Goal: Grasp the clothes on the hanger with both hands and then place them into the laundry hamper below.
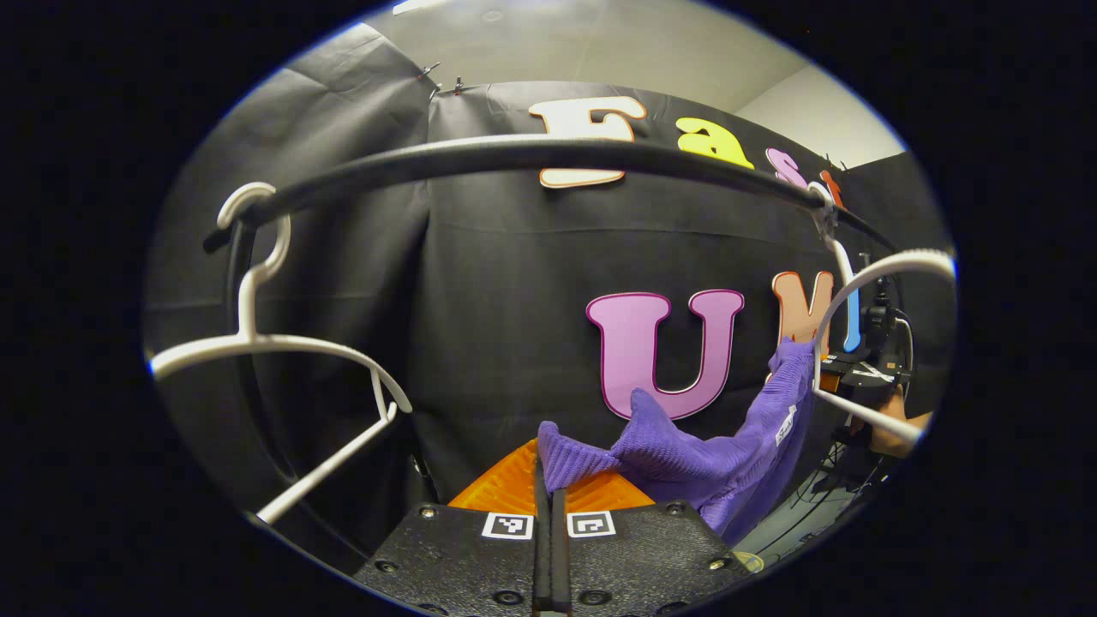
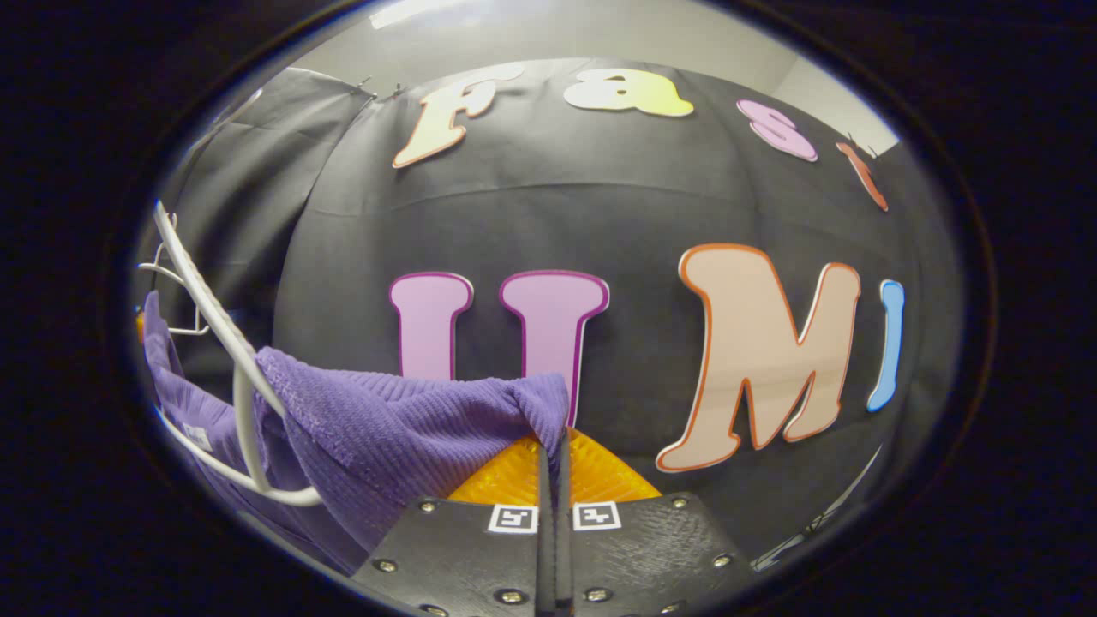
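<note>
Both grippers clamped on a purple ribbed knit garment (image 1: pixel 728 454) under the black rail (image 1: pixel 514 154): L gripper (image 1: pixel 552 480) has its fingers pressed together on one bunched corner, R gripper (image 2: pixel 553 463) likewise pinches the opposite corner. The cloth stretches between them, long axis running from L gripper toward the white plastic hanger (image 1: pixel 866 291) at far right, where the fabric is draped on the hanger's arm (image 2: pixel 223 334). An empty white hanger (image 1: pixel 257 343) hangs at left. Likely next: slide cloth off sideways, then lower it to the hamper.
</note>
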`<state>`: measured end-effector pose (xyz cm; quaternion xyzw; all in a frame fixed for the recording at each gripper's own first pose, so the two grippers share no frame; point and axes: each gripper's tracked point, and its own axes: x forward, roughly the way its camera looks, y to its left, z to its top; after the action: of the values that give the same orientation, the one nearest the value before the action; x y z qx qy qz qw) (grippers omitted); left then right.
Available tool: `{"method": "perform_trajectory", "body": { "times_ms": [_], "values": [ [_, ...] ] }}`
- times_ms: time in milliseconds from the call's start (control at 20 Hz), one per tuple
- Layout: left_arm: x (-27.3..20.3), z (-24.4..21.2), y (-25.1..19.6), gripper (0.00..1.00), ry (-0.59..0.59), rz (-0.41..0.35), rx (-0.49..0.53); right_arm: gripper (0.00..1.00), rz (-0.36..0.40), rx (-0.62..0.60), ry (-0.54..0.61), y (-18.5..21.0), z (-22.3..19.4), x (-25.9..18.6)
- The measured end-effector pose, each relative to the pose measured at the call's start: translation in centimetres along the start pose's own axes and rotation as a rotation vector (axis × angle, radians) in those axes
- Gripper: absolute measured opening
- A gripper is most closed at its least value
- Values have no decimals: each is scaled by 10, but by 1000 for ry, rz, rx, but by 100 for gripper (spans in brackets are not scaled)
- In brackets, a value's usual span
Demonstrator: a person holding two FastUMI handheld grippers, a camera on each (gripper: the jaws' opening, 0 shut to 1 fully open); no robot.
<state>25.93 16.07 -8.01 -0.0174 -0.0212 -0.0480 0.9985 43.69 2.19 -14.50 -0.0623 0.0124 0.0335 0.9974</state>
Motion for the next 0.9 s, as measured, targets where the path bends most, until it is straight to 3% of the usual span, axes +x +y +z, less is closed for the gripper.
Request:
{"method": "perform_trajectory", "body": {
  "times_ms": [200,550,700,900],
  "values": [
    [3,-32,-18,0,0,-26,-111,1,-23,10,58,-5,-31,3],
    [-9,-120,-19,0,84,45,-239,1,2,12,193,4,-108,-25],
    [-34,-155,-16,1,177,112,-220,1,20,8,257,8,-137,-57],
    [-76,-158,-22,0,217,188,-173,1,44,28,292,8,-136,-101]
  ]
}}
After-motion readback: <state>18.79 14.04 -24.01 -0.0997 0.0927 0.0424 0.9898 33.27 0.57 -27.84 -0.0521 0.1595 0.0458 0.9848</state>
